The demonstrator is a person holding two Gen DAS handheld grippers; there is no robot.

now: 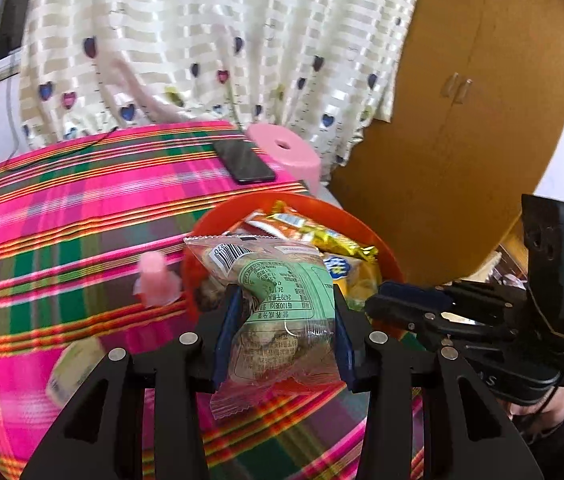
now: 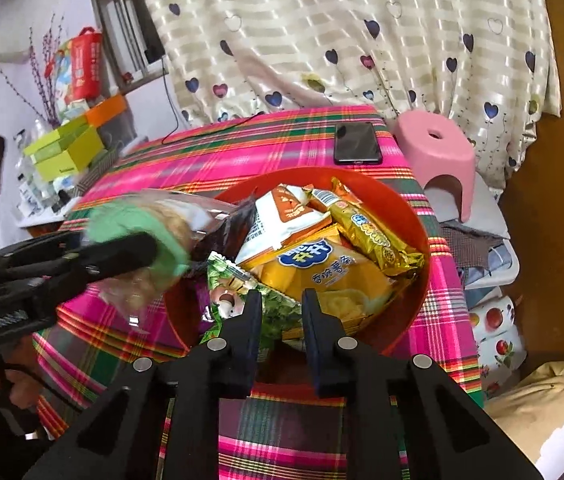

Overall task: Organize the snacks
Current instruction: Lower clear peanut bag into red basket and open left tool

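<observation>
My left gripper (image 1: 283, 300) is shut on a clear snack packet with a green label (image 1: 282, 304), held just above the near left rim of the red bowl (image 1: 361, 220). The same packet (image 2: 142, 224) shows blurred at the bowl's left in the right wrist view, in the left gripper (image 2: 122, 256). The red bowl (image 2: 417, 216) holds several packets: an orange-white one (image 2: 282, 216), a gold one (image 2: 369, 228), a yellow chips bag (image 2: 321, 272) and a green one (image 2: 278, 304). My right gripper (image 2: 282, 300) is open and empty over the bowl's near edge; it also shows in the left wrist view (image 1: 405, 300).
A pink jelly cup (image 1: 156, 280) and a pale packet (image 1: 74, 368) lie on the plaid tablecloth (image 1: 62, 240) left of the bowl. A black phone (image 2: 357, 143) lies at the table's far edge. A pink stool (image 2: 437, 152) stands behind. Boxes (image 2: 66, 152) are stacked at the left.
</observation>
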